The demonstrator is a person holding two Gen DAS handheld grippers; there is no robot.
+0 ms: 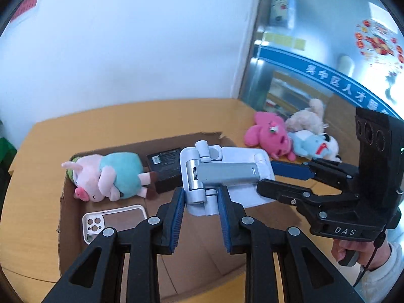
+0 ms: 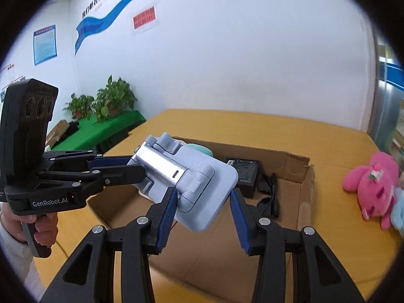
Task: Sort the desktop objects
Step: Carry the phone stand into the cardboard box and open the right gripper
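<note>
Phone stand, folded, pale grey with a silver hinge arm, hangs in the air above the open cardboard box, carried by both tools at once; going left to right, here is what sits under it. Pig plush in a teal dress lies on its side in the box's far left corner; clear phone case lies flat in front of it by the left wall; black power adapter rests against the far wall, its cable coiled to its right.

Left gripper has its blue pads pressed on the hinge end of the stand, a narrow bite right at the edge. Right gripper straddles the stand's flat plate; its left pad touches the plate's edge, but the right pad looks just clear of it, so I'd call those jaws apart rather than clamped.

Risks from here, as I judge them: with one firm hold at the hinge, the plate could swing or unfold and twist out of the pads; if both tools pull in slightly different directions the stand may pop free and drop on the adapter or the phone case; letting go too high could tip it against the box wall.

Farther right, outside the box, pink plush and a light blue plush sit near the desk's right edge, with a cream plush behind them; a wide swing of the right tool could knock them off.
</note>
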